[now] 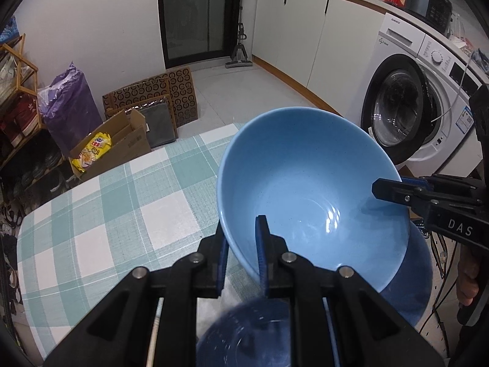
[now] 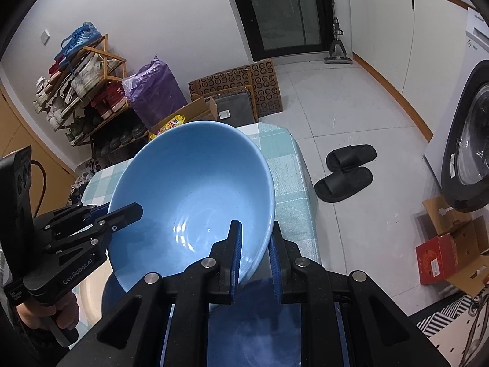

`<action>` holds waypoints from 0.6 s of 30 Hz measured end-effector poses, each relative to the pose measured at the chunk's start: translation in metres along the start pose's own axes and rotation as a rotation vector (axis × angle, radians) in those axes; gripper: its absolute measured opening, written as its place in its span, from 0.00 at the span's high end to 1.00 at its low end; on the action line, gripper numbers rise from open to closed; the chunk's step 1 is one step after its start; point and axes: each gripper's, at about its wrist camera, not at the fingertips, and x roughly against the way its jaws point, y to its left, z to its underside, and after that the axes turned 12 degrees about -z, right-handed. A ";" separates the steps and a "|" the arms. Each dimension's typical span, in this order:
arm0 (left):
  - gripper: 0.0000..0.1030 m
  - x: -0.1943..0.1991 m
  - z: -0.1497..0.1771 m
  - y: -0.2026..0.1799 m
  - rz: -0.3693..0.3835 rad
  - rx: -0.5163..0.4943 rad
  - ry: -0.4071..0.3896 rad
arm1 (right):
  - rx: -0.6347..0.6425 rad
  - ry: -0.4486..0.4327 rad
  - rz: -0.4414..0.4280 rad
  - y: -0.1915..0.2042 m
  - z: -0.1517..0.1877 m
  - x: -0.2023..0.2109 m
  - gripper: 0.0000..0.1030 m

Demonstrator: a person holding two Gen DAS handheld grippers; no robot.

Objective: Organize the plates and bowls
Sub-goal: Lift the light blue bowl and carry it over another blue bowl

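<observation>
A large light blue bowl [image 1: 305,183] hangs tilted above the checked tablecloth [image 1: 107,214], held by both grippers on opposite rims. My left gripper [image 1: 241,244] is shut on its near rim, one finger inside, one outside. My right gripper [image 1: 388,189] clamps the far right rim. In the right wrist view the bowl [image 2: 195,183] fills the middle; my right gripper [image 2: 255,244] pinches its rim and my left gripper [image 2: 122,214] grips the left rim. A dark blue plate [image 1: 409,278] and a dark blue bowl [image 1: 244,336] lie below.
The table [image 2: 293,177] ends just right of the bowl. Beyond it are black slippers [image 2: 345,174] on the floor, a washing machine [image 1: 406,107], a cardboard box [image 1: 113,143], a purple bag [image 1: 67,104] and a shoe rack [image 2: 79,91].
</observation>
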 end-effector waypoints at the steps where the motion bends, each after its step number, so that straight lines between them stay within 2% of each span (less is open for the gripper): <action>1: 0.86 0.007 0.001 0.001 -0.002 0.000 -0.006 | 0.001 -0.002 -0.001 0.003 0.002 0.005 0.83; 12: 0.86 0.068 0.029 0.017 -0.012 0.011 -0.045 | 0.038 -0.006 -0.024 0.053 0.028 0.057 0.83; 18: 0.86 0.083 0.056 0.031 -0.031 0.027 -0.036 | 0.069 0.030 -0.027 0.082 0.053 0.058 0.83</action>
